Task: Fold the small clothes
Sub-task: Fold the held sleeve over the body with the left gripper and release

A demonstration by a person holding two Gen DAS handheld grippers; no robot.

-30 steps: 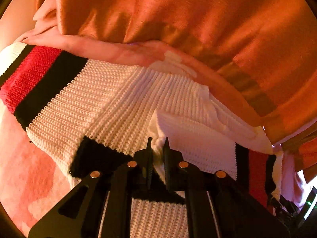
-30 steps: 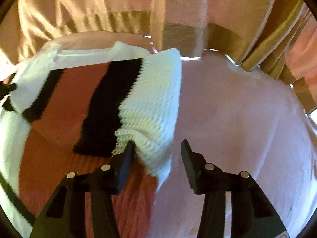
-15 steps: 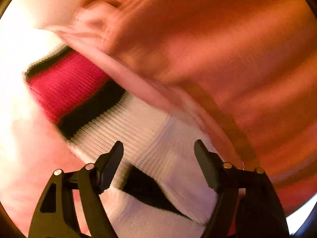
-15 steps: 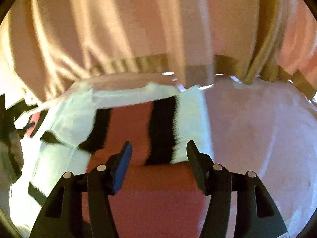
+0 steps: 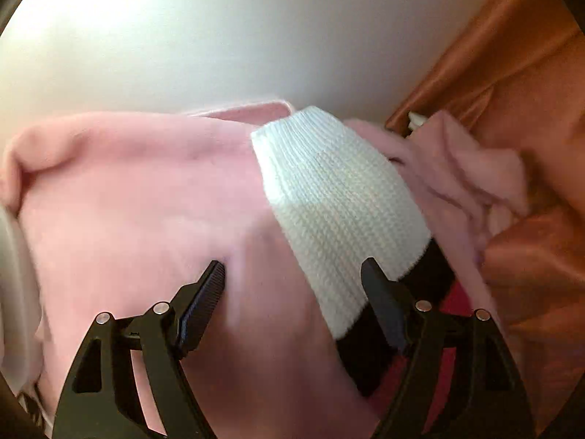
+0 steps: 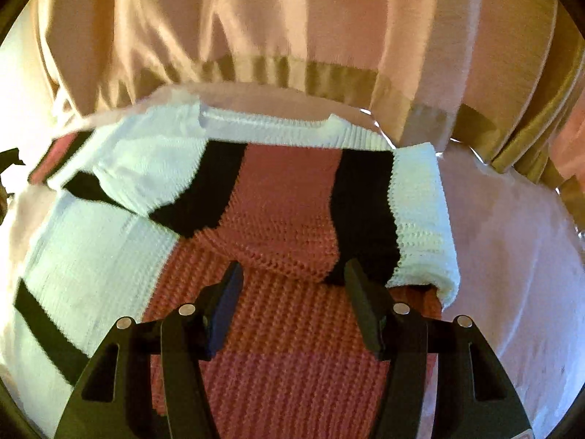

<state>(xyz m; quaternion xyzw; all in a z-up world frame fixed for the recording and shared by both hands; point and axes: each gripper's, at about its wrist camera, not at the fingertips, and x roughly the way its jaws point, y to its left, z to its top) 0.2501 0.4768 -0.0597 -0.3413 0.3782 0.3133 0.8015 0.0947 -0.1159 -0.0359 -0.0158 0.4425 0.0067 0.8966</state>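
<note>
Sleeves look to be folded in already: the striped knit sweater lies spread on a pink blanket, its red, black and white sleeve turned across the body, so the step in hand seems to be the gap between one fold and the next. Both tongs stand open and hold nothing. The left tongs, whose jaws have just been opening, hang over the blanket with a white ribbed cuff end of the sweater lying ahead of them and running in past the right-hand finger, untouched as far as the blur allows. The right tongs, just opened wider too, hover above the red middle panel, the folded sleeve edge just beyond the fingertips. Next, I judge, each must find a fresh edge to pinch and carry over, likely the hem or the cuff end
</note>
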